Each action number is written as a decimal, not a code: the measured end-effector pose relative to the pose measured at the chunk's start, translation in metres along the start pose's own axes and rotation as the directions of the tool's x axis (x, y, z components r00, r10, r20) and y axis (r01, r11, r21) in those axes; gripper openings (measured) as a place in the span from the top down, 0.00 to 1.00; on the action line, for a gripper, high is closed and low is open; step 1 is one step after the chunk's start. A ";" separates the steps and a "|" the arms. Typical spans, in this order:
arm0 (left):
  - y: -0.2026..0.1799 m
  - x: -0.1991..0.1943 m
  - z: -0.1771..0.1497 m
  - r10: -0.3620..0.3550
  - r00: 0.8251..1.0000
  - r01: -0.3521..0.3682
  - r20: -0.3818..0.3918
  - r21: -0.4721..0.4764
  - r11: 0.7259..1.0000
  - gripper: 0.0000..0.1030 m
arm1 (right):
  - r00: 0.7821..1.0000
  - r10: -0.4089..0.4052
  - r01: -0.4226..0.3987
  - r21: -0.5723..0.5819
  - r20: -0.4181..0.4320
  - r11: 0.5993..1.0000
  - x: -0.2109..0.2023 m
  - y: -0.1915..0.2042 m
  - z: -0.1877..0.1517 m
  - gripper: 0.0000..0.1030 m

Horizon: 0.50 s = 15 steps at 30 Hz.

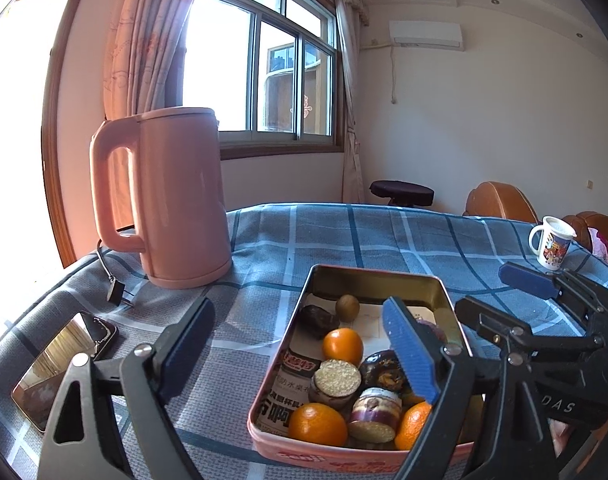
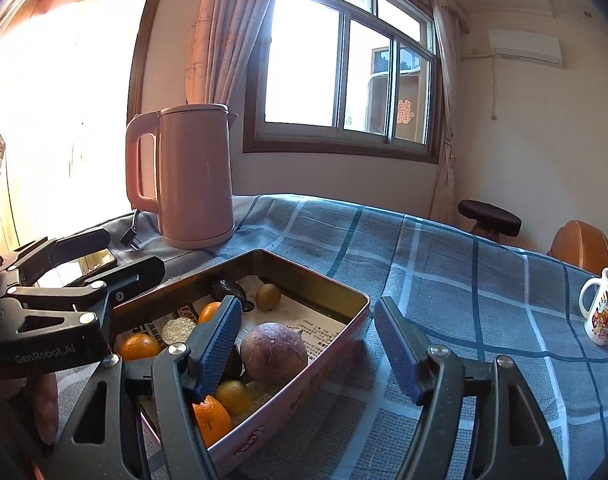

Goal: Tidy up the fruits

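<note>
Fingers (image 1: 407,348) of the left gripper (image 1: 300,356) and of the right gripper (image 2: 307,344) are spread wide, holding nothing, straddling the tin (image 2: 343,328) walls; fruits (image 1: 342,346) lie gathered inside the tin on the desk (image 1: 383,236), likely just released.

A rectangular metal tin (image 1: 377,280) with a dull brassy inner wall and glossy pink printed outside is lined with printed paper (image 1: 288,380). Inside lie smooth, shiny orange fruits (image 1: 342,346) and a matt, rough purple-brown tuber (image 2: 274,346). A woven blue checked cloth (image 1: 403,236) covers the worktop. The tall pink plastic kettle (image 1: 176,196) looks smooth and satin. A glossy white ceramic mug (image 1: 551,246) carries printed pictures. The ribbed blue gripper pads (image 1: 411,356) sit on matt black plastic.
</note>
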<state>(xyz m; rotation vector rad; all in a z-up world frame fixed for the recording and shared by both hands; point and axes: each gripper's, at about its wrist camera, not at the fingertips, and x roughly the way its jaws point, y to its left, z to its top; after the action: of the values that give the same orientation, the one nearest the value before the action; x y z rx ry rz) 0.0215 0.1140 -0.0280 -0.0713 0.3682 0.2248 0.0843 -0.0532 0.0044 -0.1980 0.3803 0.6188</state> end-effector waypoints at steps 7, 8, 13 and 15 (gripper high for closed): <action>-0.001 -0.003 0.000 0.008 1.000 -0.008 0.011 0.009 1.000 0.07 | 1.000 -0.001 0.001 0.008 0.005 1.000 0.001 -0.002 0.000 0.25; -0.001 -0.003 0.001 0.010 1.000 -0.010 0.012 0.009 1.000 0.06 | 1.000 -0.001 0.001 0.009 0.005 1.000 0.000 -0.002 0.000 0.25; 0.001 -0.003 0.001 0.014 1.000 -0.014 0.014 -0.002 1.000 0.01 | 1.000 -0.001 0.001 0.028 0.007 1.000 -0.001 -0.005 -0.001 0.20; 0.001 -0.004 0.001 0.014 1.000 -0.014 0.019 0.001 1.000 0.00 | 1.000 -0.002 0.001 0.038 0.014 0.999 -0.003 -0.007 -0.001 0.18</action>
<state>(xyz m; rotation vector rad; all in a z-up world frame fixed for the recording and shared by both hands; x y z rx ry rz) 0.0183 0.1139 -0.0261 -0.0657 0.3500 0.2392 0.0858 -0.0608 0.0053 -0.1579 0.3776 0.6108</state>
